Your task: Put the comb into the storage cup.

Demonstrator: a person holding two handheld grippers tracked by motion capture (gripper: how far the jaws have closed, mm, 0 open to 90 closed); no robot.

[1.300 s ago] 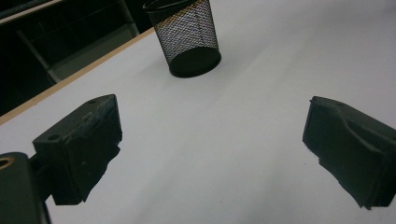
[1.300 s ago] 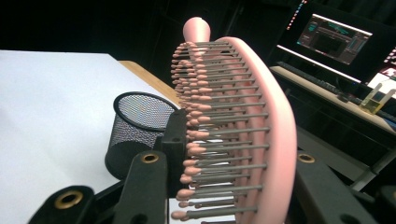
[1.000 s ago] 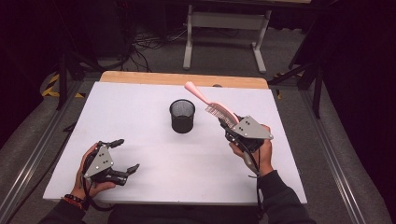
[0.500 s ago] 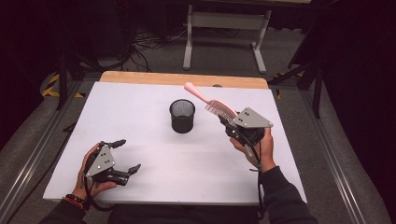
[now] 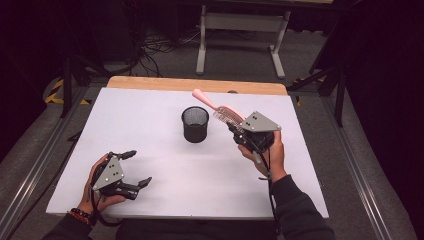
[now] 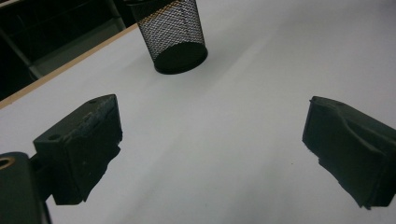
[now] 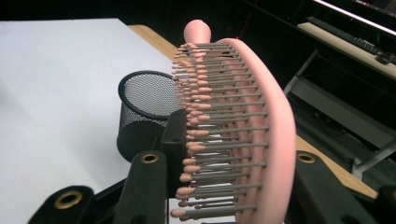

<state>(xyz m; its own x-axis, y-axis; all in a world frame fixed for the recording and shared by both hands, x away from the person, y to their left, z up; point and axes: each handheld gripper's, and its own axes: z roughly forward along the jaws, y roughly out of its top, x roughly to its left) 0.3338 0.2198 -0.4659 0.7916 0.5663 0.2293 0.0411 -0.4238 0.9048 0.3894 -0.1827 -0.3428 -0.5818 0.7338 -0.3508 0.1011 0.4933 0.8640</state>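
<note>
A pink hairbrush (image 5: 220, 106) with grey bristles is held above the table, my right gripper (image 5: 239, 131) shut on its head. Its handle points away toward the far edge. In the right gripper view the hairbrush (image 7: 243, 126) stands close up between the jaws, bristles facing left. A black mesh cup (image 5: 195, 124) stands upright at the table's middle, just left of the brush; the cup (image 7: 144, 112) sits behind the bristles. My left gripper (image 5: 136, 169) rests near the front left, open, nothing between its jaws. Ahead of it stands the mesh cup (image 6: 170, 35).
The white table top (image 5: 150, 110) has a wooden strip (image 5: 150, 82) along its far edge. Beyond it are a grey floor, cables and a metal stand (image 5: 240, 30). Metal rails run along both table sides.
My right gripper has lifted the hairbrush a little and carried it left, toward the mesh cup. The left gripper has stayed in place.
</note>
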